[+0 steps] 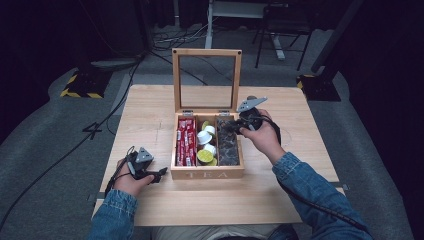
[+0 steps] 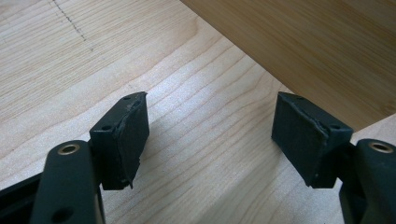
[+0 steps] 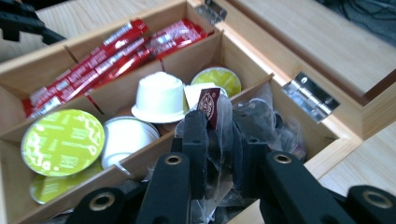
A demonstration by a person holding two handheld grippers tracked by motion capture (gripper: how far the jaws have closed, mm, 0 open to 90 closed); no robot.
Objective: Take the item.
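Wooden worktop (image 1: 150, 120), tea box (image 1: 207, 173) centre. Right tongs (image 3: 219, 140) pinch a clear tea bag (image 3: 224, 116) over the 3 o'clock compartment. Left tongs (image 2: 210, 135) spread, empty, at 8 o'clock.

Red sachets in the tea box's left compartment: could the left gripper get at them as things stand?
Probably yes. The left gripper sits open on the table beside the tea box, whose lid stands upright. The red sachets lie uncovered, and the right gripper is busy over the far compartment.
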